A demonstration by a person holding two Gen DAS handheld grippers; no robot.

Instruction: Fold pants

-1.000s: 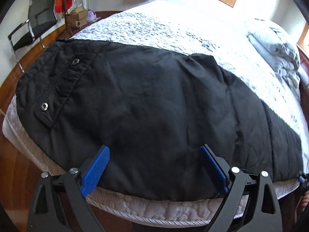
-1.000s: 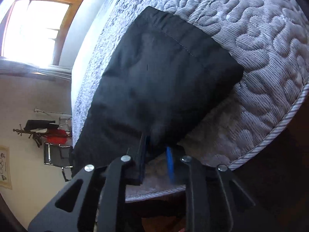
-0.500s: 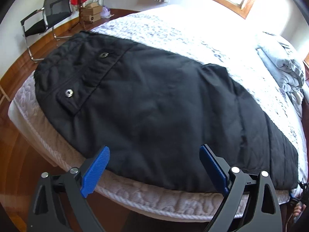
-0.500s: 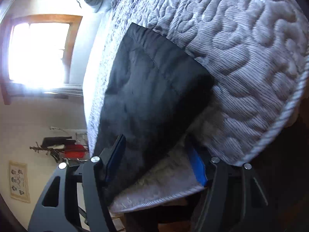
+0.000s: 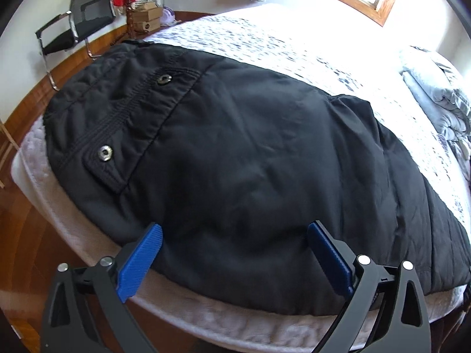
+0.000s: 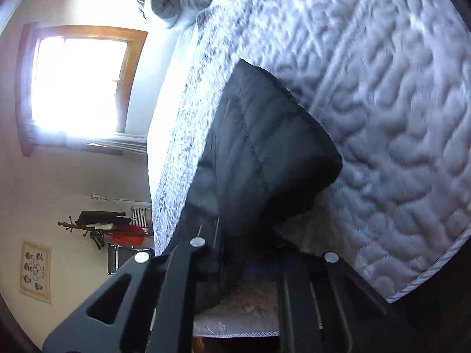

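Note:
Black pants lie flat across the quilted white mattress, waistband with two metal snaps at the left, legs running to the right. My left gripper is open, its blue pads over the pants' near edge, holding nothing. In the right wrist view the hem end of the pants lies near the mattress corner. My right gripper sits at the hem's near edge; its fingertips are dark and hidden against the cloth, jaws apart.
A black chair, cardboard boxes and a coat rack stand beyond the bed's left side on a wood floor. Folded grey bedding lies at the far right. A bright window is behind the bed.
My left gripper has drawn back and swung left, staying open. My right gripper opened from its hold on the hem and then moved in close over it.

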